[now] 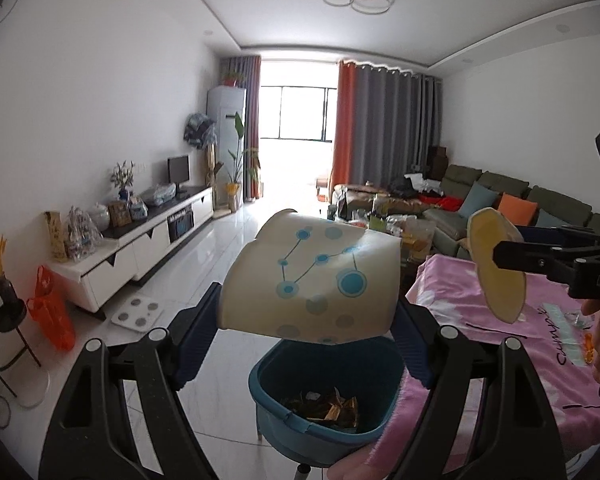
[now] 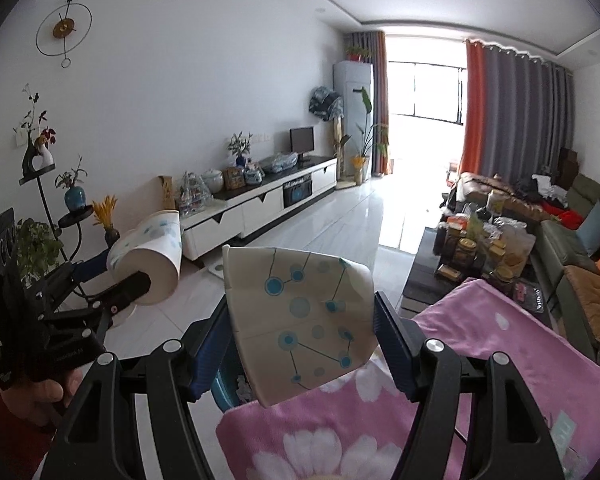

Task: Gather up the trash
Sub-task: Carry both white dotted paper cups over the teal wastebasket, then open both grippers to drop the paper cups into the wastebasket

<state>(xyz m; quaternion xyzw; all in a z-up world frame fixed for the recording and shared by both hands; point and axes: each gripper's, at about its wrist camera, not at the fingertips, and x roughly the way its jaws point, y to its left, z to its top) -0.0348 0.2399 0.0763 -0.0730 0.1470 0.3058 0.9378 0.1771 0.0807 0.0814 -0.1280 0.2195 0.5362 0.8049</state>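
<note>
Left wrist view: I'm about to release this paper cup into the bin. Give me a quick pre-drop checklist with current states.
1. Left gripper holds its crushed paper cup: ok, clamped between both fingers.
2. Cup over the blue trash bin: ok in the left wrist view, the bin's mouth lies directly below; true depth alignment cannot tell.
3. Bin has room: ok, only some wrappers at the bottom.
4. Pink blanket off the bin opening: not ok, its edge drapes against the bin's right rim.
5. Right gripper secure on the second cup: ok, clamped, waiting above the blanket.
</note>
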